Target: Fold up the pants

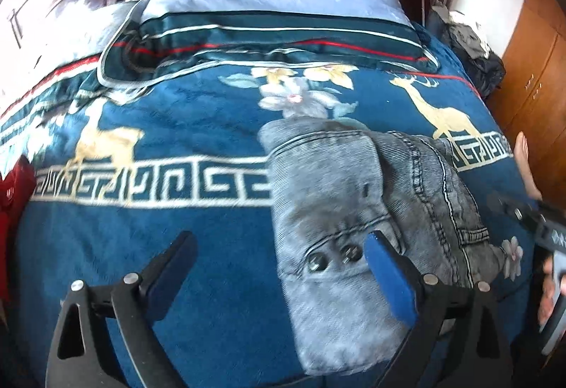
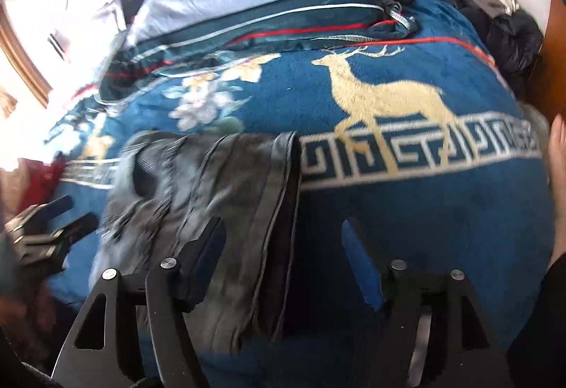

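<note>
Left wrist view: grey jeans (image 1: 353,211) folded compact, centre-right on blue deer-pattern bedspread (image 1: 159,211). Left claw (image 1: 283,253) spread wide, empty; right finger over the denim, left over bare bedspread. Best to press layers flat, square edges.

Right wrist view: jeans (image 2: 212,204) lower left; right claw (image 2: 283,239) parted, gripping nothing, straddling the jeans' right edge.

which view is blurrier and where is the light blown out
Right wrist view: motion blur smears the jeans, and the window side at upper left is blown white. Left wrist view: sharper, the jeans' stitching readable, only the blanket soft; glare whitens the upper left. Both bend straight edges, fisheye.
</note>
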Demonstrator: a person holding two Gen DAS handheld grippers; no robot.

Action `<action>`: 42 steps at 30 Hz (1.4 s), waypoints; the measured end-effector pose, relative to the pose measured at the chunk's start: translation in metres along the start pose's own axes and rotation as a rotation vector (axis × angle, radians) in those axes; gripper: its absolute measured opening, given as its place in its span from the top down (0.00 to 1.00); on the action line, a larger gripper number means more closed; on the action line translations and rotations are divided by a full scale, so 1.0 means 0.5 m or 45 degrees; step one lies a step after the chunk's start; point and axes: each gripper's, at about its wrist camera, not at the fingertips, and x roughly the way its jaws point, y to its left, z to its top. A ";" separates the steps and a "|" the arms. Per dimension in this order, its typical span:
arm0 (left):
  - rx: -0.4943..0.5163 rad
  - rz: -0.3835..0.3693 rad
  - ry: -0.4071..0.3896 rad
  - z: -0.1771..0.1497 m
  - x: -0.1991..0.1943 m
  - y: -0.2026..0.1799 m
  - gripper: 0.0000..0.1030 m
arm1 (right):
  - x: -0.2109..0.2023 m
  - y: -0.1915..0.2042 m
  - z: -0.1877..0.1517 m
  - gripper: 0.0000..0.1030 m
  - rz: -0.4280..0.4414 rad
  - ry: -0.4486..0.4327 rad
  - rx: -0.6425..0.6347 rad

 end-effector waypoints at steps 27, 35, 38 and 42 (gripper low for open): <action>-0.375 0.357 -0.181 -0.046 -0.272 0.320 0.03 | -0.023 0.026 -0.097 0.25 0.097 -0.009 -0.026; -0.271 -0.043 0.023 -0.037 -0.084 0.097 0.03 | 0.000 0.013 -0.094 0.24 0.139 0.044 0.052; -0.230 -0.095 0.099 -0.047 -0.018 0.037 0.03 | 0.009 -0.003 -0.091 0.24 0.159 0.056 0.111; -0.185 -0.081 0.150 -0.054 0.032 0.004 0.03 | 0.024 -0.018 -0.083 0.23 0.186 0.071 0.166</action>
